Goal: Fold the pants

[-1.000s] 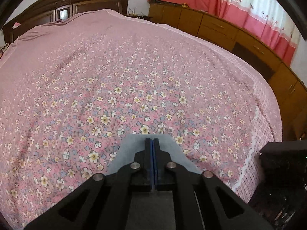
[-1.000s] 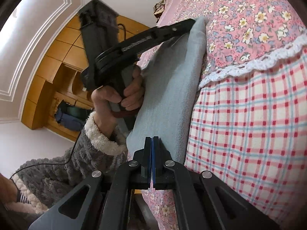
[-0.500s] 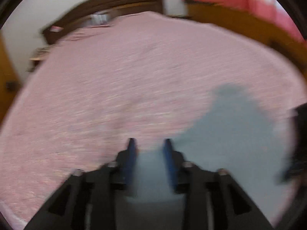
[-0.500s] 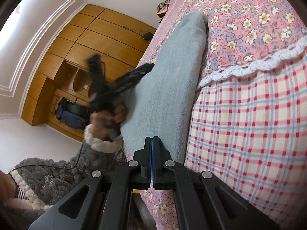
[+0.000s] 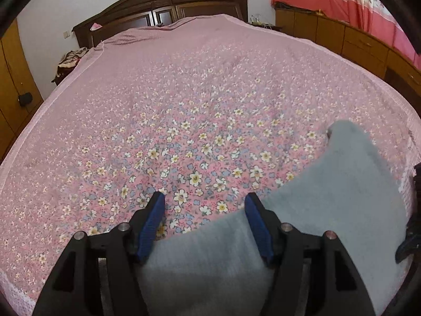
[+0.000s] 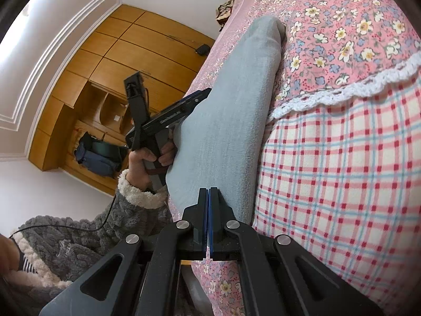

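The grey pants [image 5: 329,197] lie in a long strip along the near edge of the bed. In the right wrist view the pants [image 6: 231,100] hang over the bed edge. My left gripper [image 5: 204,205] is open, its blue pads apart above the pants' edge, holding nothing. It also shows in the right wrist view [image 6: 194,100] beside the pants. My right gripper [image 6: 209,194] is shut on the lower end of the pants.
The pink floral bedspread [image 5: 184,100] covers a wide bed with a dark wooden headboard [image 5: 163,5]. Wooden cabinets [image 5: 355,42] and red curtains stand at the right. A checked sheet [image 6: 342,184] hangs on the bed's side. A wardrobe [image 6: 118,60] stands behind.
My left gripper has opened and let go of the pants, and has swung left. The pants have dropped flat on the bed. My right gripper has stayed shut on them.
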Available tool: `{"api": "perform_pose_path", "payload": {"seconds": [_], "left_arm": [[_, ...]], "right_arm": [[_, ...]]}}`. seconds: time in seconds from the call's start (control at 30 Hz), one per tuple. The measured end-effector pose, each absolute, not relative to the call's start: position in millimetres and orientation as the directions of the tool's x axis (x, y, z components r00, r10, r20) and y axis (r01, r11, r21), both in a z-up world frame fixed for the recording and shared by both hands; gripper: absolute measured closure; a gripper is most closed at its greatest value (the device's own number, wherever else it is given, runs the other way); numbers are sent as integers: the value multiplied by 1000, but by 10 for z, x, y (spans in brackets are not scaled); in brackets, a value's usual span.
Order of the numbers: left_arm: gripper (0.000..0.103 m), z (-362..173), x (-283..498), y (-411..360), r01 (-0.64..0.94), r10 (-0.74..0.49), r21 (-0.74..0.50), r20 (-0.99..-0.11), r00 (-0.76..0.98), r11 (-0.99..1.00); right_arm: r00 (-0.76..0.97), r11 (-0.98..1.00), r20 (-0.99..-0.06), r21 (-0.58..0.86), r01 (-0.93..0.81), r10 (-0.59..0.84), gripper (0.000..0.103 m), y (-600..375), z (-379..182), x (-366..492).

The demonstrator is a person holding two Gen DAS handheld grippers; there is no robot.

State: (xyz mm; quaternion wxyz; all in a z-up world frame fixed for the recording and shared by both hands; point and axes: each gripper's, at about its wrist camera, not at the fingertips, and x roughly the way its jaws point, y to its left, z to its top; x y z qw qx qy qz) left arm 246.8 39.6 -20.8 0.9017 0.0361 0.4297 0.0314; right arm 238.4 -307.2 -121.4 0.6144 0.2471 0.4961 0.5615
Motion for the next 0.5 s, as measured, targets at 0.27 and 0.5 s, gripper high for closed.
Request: {"api": "perform_pose_path", "payload": {"seconds": [0.27, 0.5], "left_arm": [[26, -314, 2389, 499, -43, 50, 29, -777, 627, 999], [25, -292, 2402, 538, -47, 59, 38, -773, 631, 998]], "right_arm": [[-121, 247, -333, 858, -451, 935, 103, -3061, -1210, 2372], [-117, 249, -334, 855, -456, 935, 103, -3050, -1199, 2348]]}}
